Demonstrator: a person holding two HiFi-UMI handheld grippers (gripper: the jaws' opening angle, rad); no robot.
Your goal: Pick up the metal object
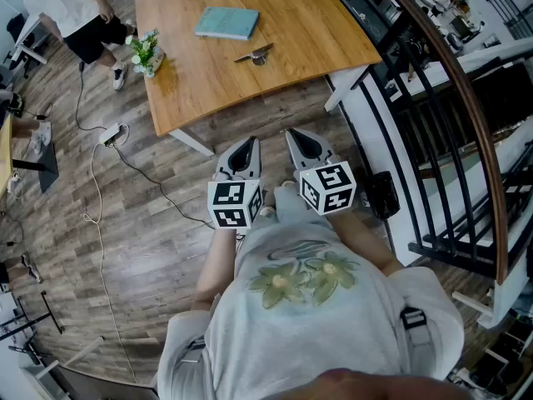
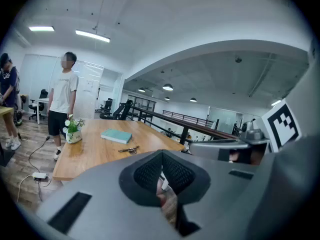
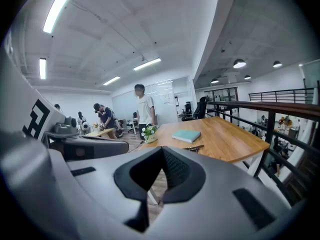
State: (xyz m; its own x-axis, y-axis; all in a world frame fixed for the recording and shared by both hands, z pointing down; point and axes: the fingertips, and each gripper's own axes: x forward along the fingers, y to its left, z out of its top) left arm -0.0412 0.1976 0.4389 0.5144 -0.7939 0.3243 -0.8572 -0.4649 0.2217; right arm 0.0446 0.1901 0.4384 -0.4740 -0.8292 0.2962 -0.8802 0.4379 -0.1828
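Observation:
The metal object is a small flat tool lying on the wooden table, right of centre and just near of a teal book. It also shows in the left gripper view and the right gripper view. I hold both grippers side by side at chest height over the floor, short of the table's near edge. The left gripper is shut with nothing in it, its tips meeting. The right gripper is shut and empty too.
A small potted plant stands at the table's left edge. A person stands at the far left corner. A power strip and cables lie on the wood floor to the left. A black railing runs along the right.

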